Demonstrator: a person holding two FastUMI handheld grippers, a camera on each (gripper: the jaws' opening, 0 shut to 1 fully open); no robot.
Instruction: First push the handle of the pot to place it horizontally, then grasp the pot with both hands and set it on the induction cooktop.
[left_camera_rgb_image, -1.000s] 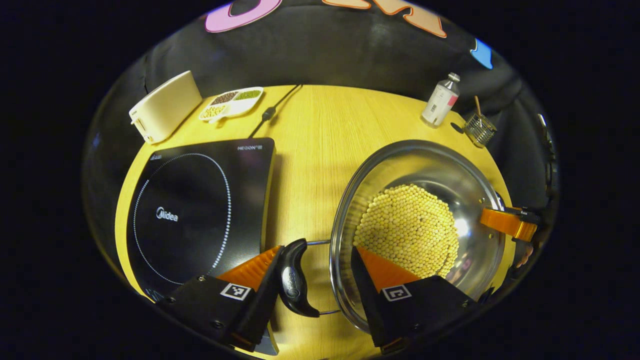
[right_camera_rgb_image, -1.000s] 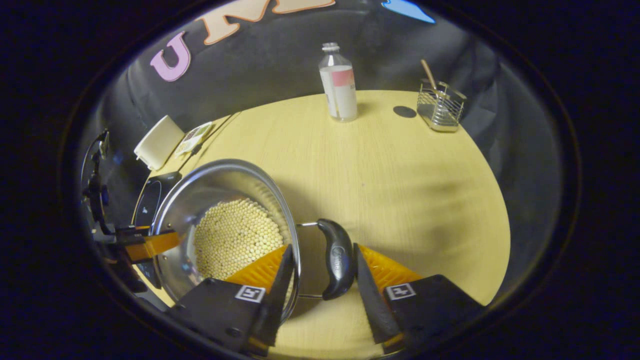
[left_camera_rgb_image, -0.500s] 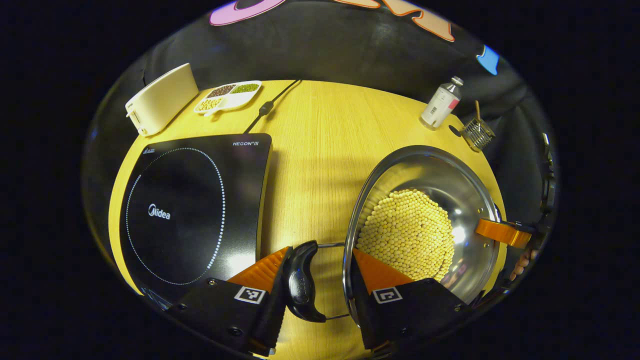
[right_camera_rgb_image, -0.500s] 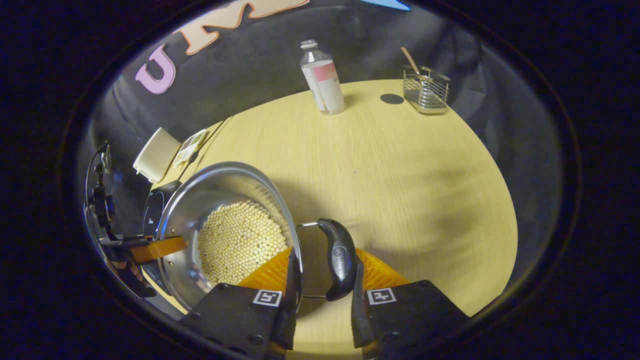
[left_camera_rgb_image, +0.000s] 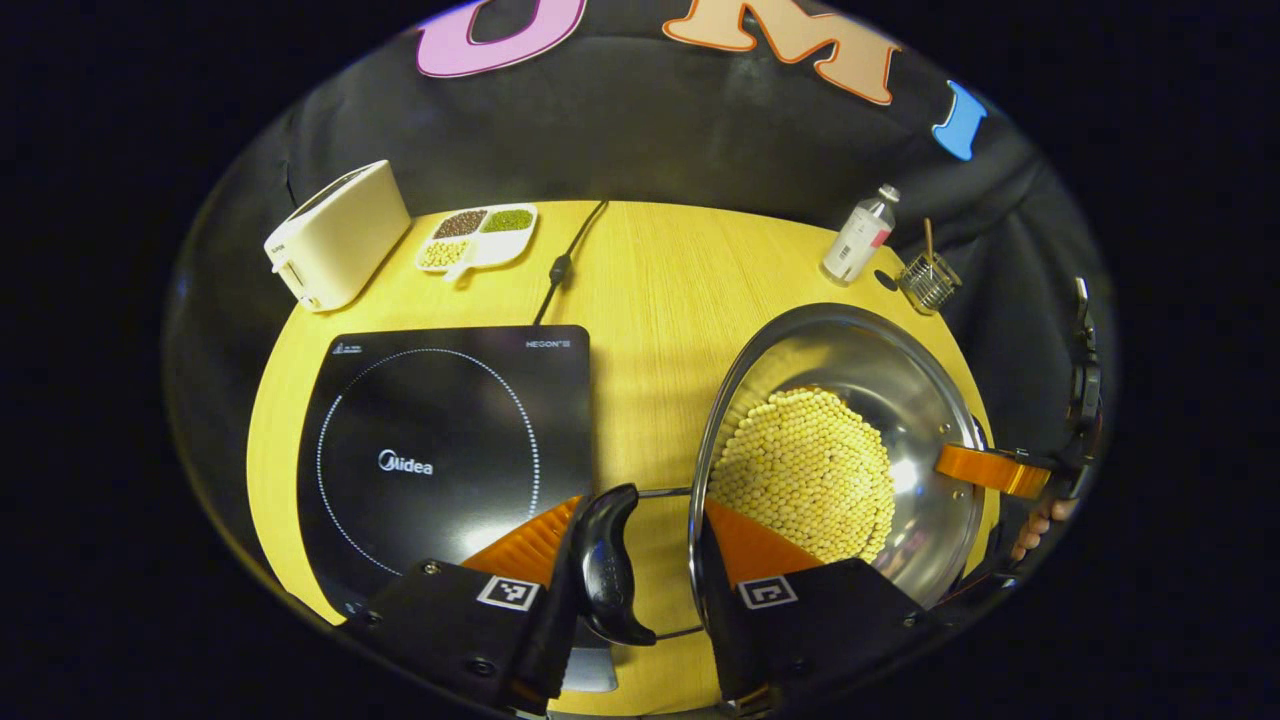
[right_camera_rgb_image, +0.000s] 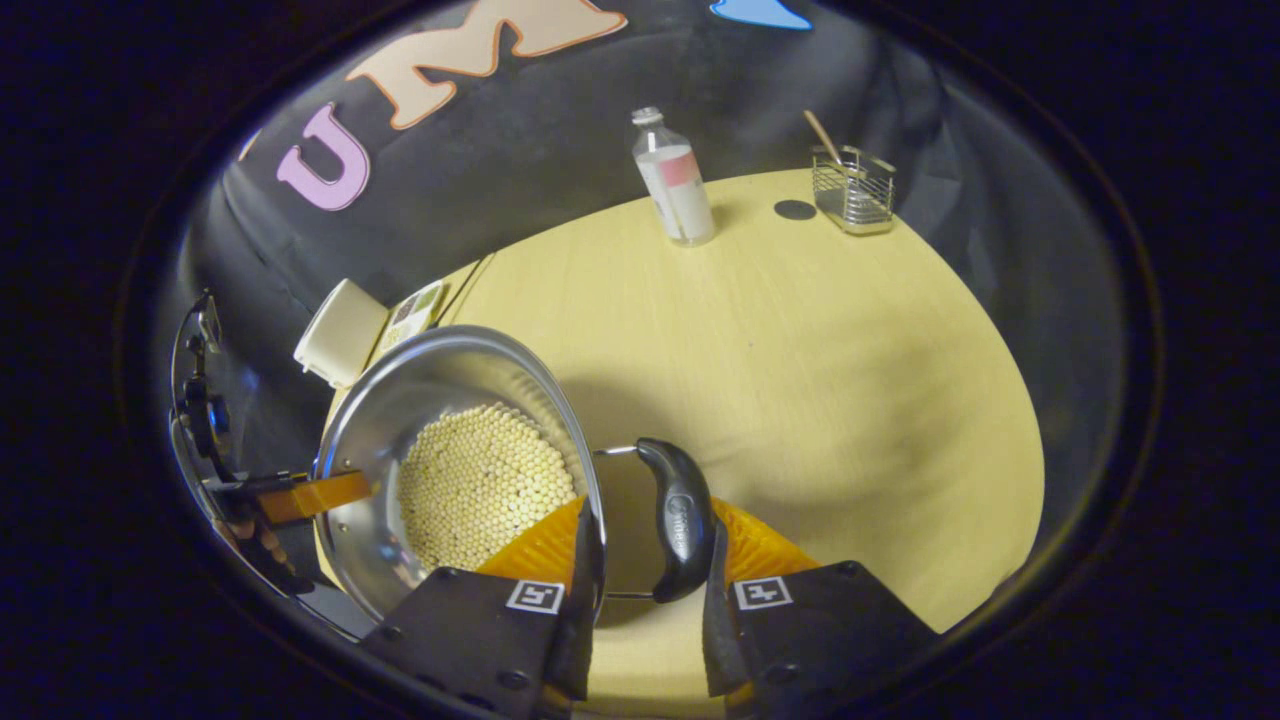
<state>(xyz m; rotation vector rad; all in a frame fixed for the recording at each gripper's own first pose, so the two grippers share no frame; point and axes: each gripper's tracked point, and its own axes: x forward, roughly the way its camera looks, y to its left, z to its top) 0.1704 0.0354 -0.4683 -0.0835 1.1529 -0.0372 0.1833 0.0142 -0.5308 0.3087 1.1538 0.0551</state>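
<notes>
A steel pot (left_camera_rgb_image: 860, 370) holding yellow beans hangs between my two grippers, a little above the wooden table (left_camera_rgb_image: 640, 290). My left gripper (left_camera_rgb_image: 640, 545) is shut across the pot's black side handle (left_camera_rgb_image: 605, 560) and rim: one finger outside the handle, the other inside the pot wall. My right gripper (right_camera_rgb_image: 645, 545) grips the opposite black handle (right_camera_rgb_image: 675, 520) the same way, and it also shows at the pot's far rim (left_camera_rgb_image: 985, 468) with a hand behind it. The black induction cooktop (left_camera_rgb_image: 440, 450) lies to the left of the pot.
At the table's back left stand a cream toaster (left_camera_rgb_image: 335, 235) and a divided dish of beans (left_camera_rgb_image: 478, 235); the cooktop's cable (left_camera_rgb_image: 565, 260) runs back between them and the pot. A bottle (right_camera_rgb_image: 675, 180) and a wire basket (right_camera_rgb_image: 852, 190) stand at the back right.
Both grippers closed from a wider stance onto the handles and pot wall. Since then both views have risen, and the table has dropped away under the pot.
</notes>
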